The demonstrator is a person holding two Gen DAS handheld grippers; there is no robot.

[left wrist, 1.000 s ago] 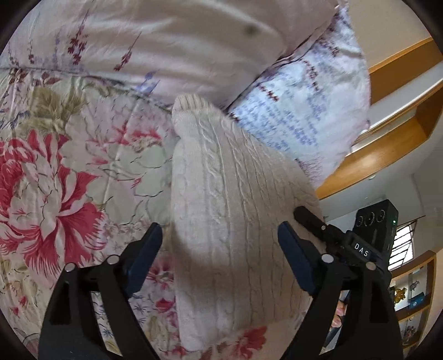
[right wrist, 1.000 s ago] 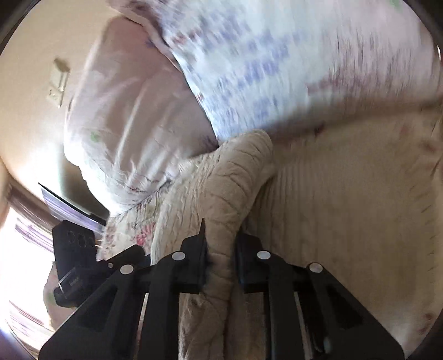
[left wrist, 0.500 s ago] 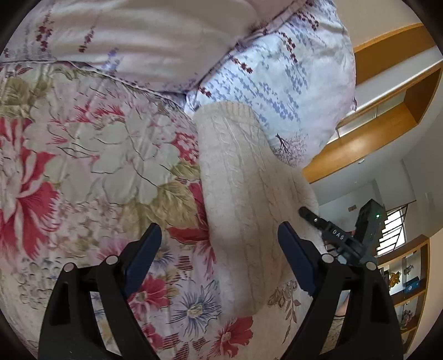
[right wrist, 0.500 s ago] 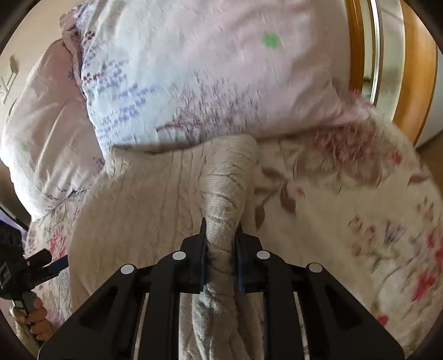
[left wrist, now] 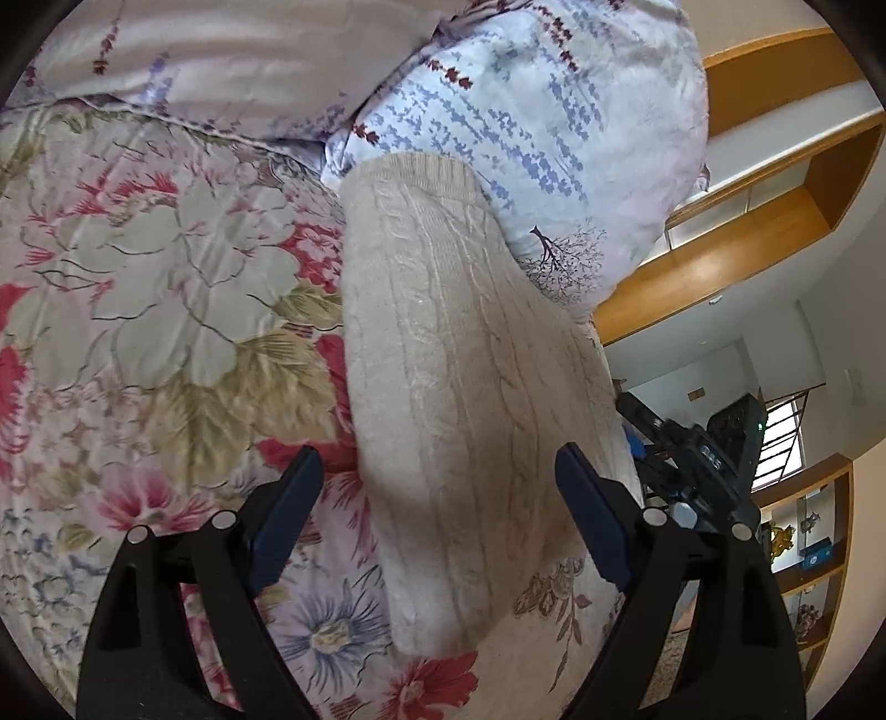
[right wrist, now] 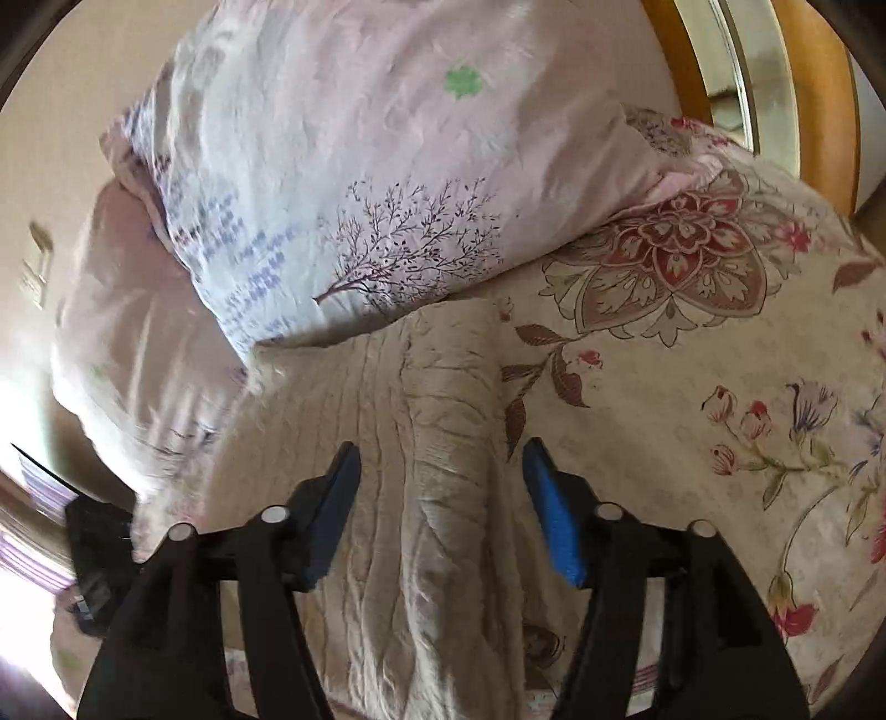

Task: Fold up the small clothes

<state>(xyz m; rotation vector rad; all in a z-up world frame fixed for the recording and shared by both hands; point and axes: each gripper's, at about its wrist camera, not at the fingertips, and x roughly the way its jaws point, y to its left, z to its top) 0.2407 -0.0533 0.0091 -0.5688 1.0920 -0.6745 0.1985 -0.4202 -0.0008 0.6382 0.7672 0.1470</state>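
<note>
Two grippers: both in view, one per wrist camera, both over the bed.
Garment: cream cable-knit sweater, lying on the floral bedspread, top ribbed edge touching the lilac-and-blue printed pillow.
Garment, right view: same cream knit spread flat, with a folded-over sleeve strip running up the middle toward the pillow.
Left gripper: black two-finger gripper with dark blue pads, jaws spread wide, released, nothing clamped.
Left gripper vs garment: lower part of the sweater sits between the two fingers; whether either pad touches the cloth, cannot tell.
Right gripper: black two-finger gripper with blue pads, jaws opening, pads clear of the cloth on both sides.
Right gripper vs garment: the sleeve strip lies between the jaws, not pinched, resting on the knit below.
Right gripper in left view: black body seen at the right edge, just past the sweater's right side.
Left gripper in right view: dark blurred block at the lower left edge, beside the sweater; jaws not readable from here.
Pillows: second pale lilac pillow beside the printed one, both at the head of the bed.
Bedspread, right view: cream with red and brown flower medallion, bare to the right of the sweater.
Background: orange wooden shelf unit behind the pillow; wooden-framed mirror top right in the right view.
Blur: left side of the right view smeared, details there unreadable.
</note>
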